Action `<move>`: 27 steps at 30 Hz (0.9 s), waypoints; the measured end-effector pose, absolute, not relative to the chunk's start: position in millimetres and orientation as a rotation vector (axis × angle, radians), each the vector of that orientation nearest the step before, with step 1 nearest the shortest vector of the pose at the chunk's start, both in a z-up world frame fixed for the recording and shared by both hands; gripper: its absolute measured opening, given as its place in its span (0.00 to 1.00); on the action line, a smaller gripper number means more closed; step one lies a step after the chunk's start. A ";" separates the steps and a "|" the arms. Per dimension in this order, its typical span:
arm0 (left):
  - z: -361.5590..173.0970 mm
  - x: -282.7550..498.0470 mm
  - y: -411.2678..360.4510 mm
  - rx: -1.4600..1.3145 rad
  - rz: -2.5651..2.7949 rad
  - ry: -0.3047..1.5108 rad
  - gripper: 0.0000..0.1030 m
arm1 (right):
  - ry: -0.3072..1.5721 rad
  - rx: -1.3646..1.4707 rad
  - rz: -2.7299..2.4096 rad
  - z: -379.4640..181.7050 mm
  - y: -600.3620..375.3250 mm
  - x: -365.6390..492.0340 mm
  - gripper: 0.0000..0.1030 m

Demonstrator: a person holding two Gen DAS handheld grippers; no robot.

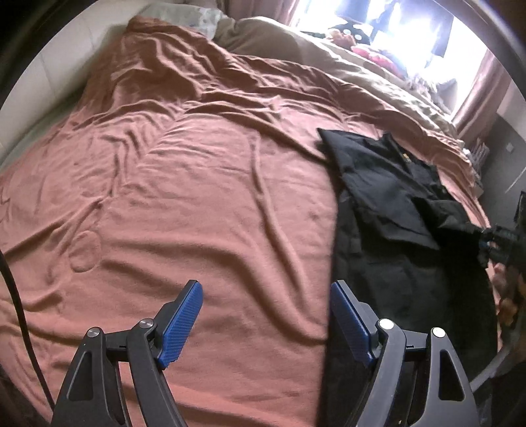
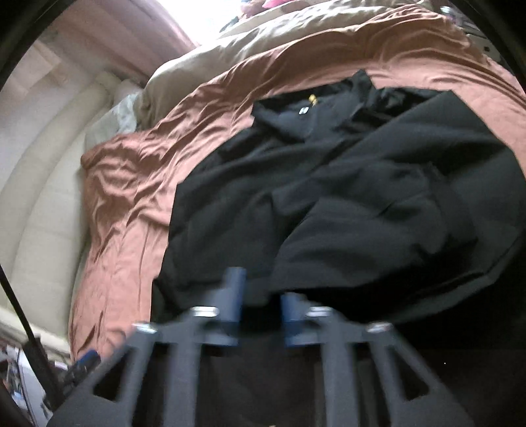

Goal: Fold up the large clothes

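Headboard: a cream padded headboard (image 1: pixel 42 75) is running along the far left edge of the bed, pale pillows (image 1: pixel 184 13) resting beside its top end.
Bed cover: a rumpled rust-brown bedspread (image 1: pixel 184 184) is covering most of the mattress, with a beige duvet (image 1: pixel 355 65) bunched beyond it toward the bright window (image 1: pixel 411 36).
Left gripper: your left gripper (image 1: pixel 264 315) is hanging over bare bedspread with its blue ribbed pads (image 1: pixel 182 322) spread wide apart and nothing between them; its right-hand finger is standing at the left edge of the dark garment, though you cannot tell whether it is touching.
Garment: a large black jacket-like garment of smooth fabric (image 1: pixel 394 210) is lying spread on the right part of the bedspread, its collar end with a small yellow tag (image 2: pixel 312 98) pointing toward the duvet, folds heaped across its middle.
Right gripper: your right gripper (image 2: pixel 259 315), blurred in its own camera, is sitting at the garment's (image 2: pixel 328 197) near hem; its jaws are parted, and dark cloth is showing in the gap, yet you cannot tell whether the pads are pressing on it.
Window side: pink curtains (image 1: pixel 480 95) are framing the glare at the far right.
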State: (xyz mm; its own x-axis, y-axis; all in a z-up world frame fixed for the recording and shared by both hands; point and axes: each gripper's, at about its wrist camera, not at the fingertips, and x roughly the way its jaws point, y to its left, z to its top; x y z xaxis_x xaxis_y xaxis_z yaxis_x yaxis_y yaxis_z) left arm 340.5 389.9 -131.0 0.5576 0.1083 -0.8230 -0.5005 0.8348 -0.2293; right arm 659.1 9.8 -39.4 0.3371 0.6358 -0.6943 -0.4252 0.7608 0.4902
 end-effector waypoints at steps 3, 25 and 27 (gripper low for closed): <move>-124.9 350.9 374.3 -0.440 0.347 0.918 0.78 | 1.019 0.228 0.749 -40.9 -9.3 651.3 0.85; -89.7 521.4 159.6 -0.171 0.012 0.960 0.78 | 0.904 0.346 0.558 -63.1 -263.1 653.1 0.64; -91.0 540.0 135.5 -0.145 -0.021 0.973 0.78 | 0.907 0.362 0.539 -67.2 -281.0 651.0 0.61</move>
State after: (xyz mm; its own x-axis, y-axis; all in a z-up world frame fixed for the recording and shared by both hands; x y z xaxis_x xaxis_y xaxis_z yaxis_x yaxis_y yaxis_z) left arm 540.0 135.5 -91.0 0.5638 -0.0831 -0.8217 -0.0469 0.9901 -0.1323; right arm 651.0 -281.0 -67.2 0.4990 0.5816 -0.6424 -0.2863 0.8103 0.5113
